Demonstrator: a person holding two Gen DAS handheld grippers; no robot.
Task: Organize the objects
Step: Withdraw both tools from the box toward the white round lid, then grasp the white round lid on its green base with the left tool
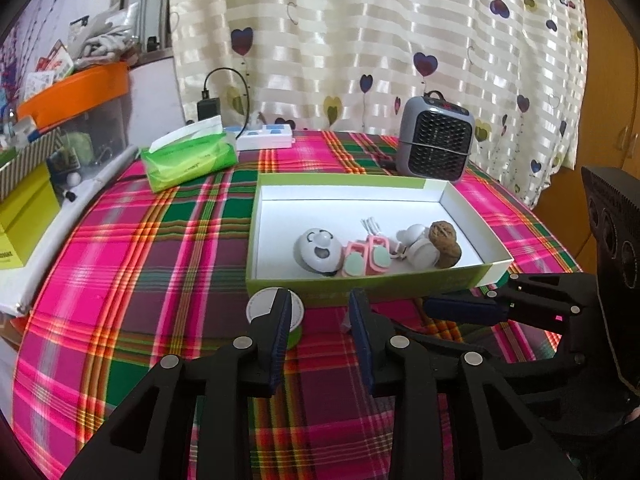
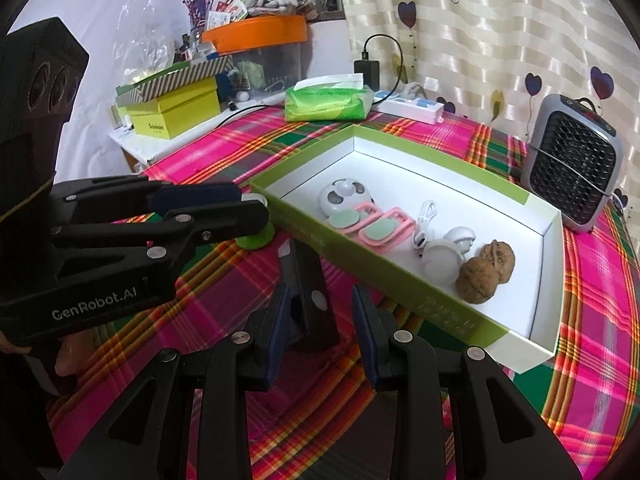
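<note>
Holding the left gripper [image 1: 320, 320] wide, with only the pink and green plaid tablecloth [image 1: 140, 280] showing between the pads. Hovering at lower centre of the left wrist view, with the left-hand finger overlapping a small round disc with a white top and green base [image 1: 264, 304]; cannot tell whether touching it.

Carrying the right gripper [image 2: 320, 320] narrow around a flat dark oblong thing with a pale tip [image 2: 310, 300]; cannot tell whether the pads are pressing on it.

Judging the disc light, stiff and low, probably smooth-edged and apt to slip, so calling for a pinch straight across its rim, close to the cloth.

Noting the shallow green-walled white cardboard tray [image 1: 360, 288] just behind the disc, meaning a lift over the front wall.

Seeing inside it a white panda-faced round gadget [image 1: 318, 252], pink plastic clips [image 1: 370, 258], white earbuds [image 1: 420, 250] and two brown walnuts [image 1: 444, 240], crowding the near right end and leaving bare floor at left.

Leaving the grey mesh-fronted heater [image 1: 436, 140] and green tissue pack [image 1: 188, 160] well apart, further up the frame.
</note>
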